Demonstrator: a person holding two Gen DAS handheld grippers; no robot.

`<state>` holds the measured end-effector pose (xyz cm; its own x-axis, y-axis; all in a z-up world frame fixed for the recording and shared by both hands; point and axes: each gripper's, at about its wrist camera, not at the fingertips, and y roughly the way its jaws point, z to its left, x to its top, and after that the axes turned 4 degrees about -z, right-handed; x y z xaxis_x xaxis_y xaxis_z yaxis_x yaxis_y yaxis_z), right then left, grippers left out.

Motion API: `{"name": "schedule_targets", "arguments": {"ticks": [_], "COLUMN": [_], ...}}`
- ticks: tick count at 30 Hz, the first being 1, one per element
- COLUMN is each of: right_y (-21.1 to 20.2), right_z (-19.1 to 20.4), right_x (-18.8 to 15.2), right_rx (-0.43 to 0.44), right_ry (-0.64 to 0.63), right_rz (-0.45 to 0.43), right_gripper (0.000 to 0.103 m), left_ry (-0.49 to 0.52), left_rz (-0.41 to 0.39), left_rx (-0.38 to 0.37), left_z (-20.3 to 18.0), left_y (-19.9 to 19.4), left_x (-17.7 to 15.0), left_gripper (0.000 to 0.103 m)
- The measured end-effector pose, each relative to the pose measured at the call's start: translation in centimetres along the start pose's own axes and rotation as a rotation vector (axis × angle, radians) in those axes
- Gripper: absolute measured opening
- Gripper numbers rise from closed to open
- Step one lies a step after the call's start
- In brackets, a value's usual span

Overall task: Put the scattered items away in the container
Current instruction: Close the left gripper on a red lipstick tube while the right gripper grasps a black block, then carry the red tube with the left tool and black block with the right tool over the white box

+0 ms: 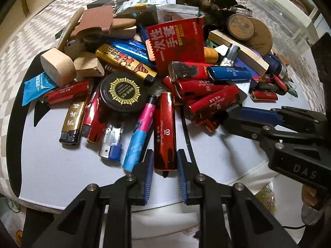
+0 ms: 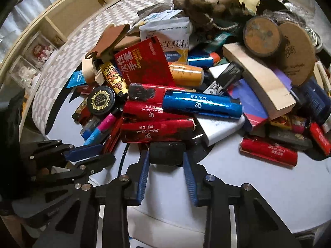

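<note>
A heap of lighters, tins, packets and wooden pieces lies on a grey mat (image 1: 62, 161). My left gripper (image 1: 165, 164) is open, its blue pads on either side of the near end of an upright red lighter (image 1: 164, 128), not clamped on it. My right gripper (image 2: 166, 163) is open, its pads flanking a black object (image 2: 167, 153) at the edge of the pile, below a red lighter (image 2: 157, 131). The right gripper shows at the right of the left wrist view (image 1: 248, 122); the left gripper shows at the lower left of the right wrist view (image 2: 89, 157). A clear plastic container (image 1: 283, 14) stands at the far right.
A red disposable-gloves packet (image 1: 178, 43), a black round tin (image 1: 123, 92), a gold lighter (image 1: 126, 64), a pink-and-blue lighter (image 1: 140, 134) and a blue lighter (image 2: 201, 104) lie in the pile. A wooden shelf unit (image 2: 68, 14) stands at the far left. A checkered cloth (image 1: 26, 33) surrounds the mat.
</note>
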<state>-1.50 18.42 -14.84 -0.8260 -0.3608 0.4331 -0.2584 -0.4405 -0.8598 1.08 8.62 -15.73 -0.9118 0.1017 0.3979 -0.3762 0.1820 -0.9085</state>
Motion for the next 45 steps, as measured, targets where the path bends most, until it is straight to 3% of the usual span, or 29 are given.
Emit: {"name": "schedule_targets", "arguments": {"ticks": [21,37,45], "right_y": [-3.5,-2.0,-2.0], "right_z": [-6.1,-6.0,-6.1], "right_x": [-0.8,-1.0,-1.3], "right_rx": [0.015,0.01,0.008], "right_ry": [0.214,0.222,0.217], "right_rz": [-0.023,0.014,0.015], "right_gripper": [0.033,0.033,0.033], "left_ry": [-0.006,0.0,-0.015], "left_rz": [-0.008,-0.032,-0.043], "left_rx": [-0.013,0.02,0.01], "left_z": [-3.0,-5.6,-6.1], "left_y": [0.3,1.2,0.8], "left_x": [-0.1,0.7,0.2], "left_gripper": [0.023,0.024,0.018]}}
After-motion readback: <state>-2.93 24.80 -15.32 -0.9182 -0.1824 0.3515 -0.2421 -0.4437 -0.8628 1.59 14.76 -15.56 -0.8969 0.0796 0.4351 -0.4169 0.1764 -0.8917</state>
